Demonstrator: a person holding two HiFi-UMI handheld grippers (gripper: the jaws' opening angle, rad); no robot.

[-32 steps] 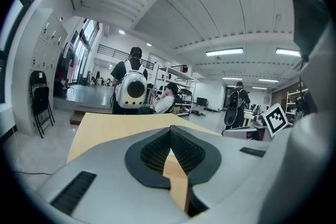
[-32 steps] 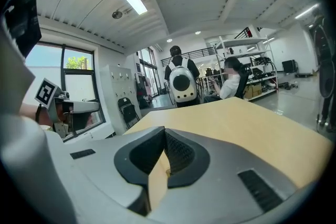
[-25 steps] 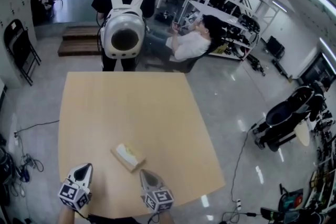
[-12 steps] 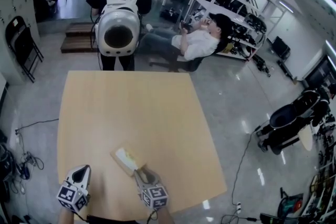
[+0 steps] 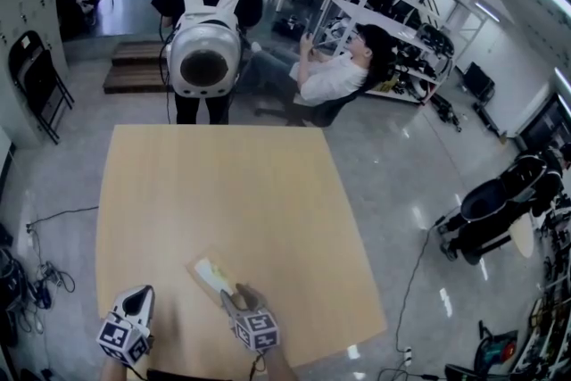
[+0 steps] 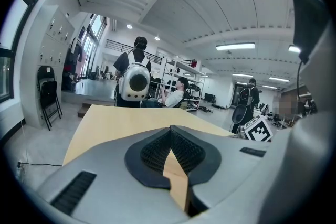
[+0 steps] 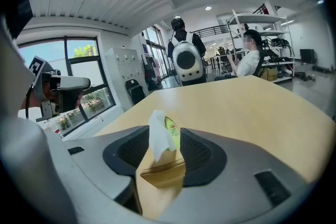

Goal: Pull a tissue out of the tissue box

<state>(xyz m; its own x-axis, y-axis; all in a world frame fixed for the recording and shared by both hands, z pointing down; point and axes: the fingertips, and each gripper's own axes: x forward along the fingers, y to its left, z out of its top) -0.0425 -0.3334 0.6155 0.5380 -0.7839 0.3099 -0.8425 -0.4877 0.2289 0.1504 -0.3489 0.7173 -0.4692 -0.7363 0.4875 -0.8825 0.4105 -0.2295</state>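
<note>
2 jaws of right claw, just opened, flank tissue; left claw closed.

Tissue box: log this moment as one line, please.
stage: approach | right gripper: jaws just opening, tissue between them, not pinched | left gripper: shut, empty | tissue box: on table
</note>
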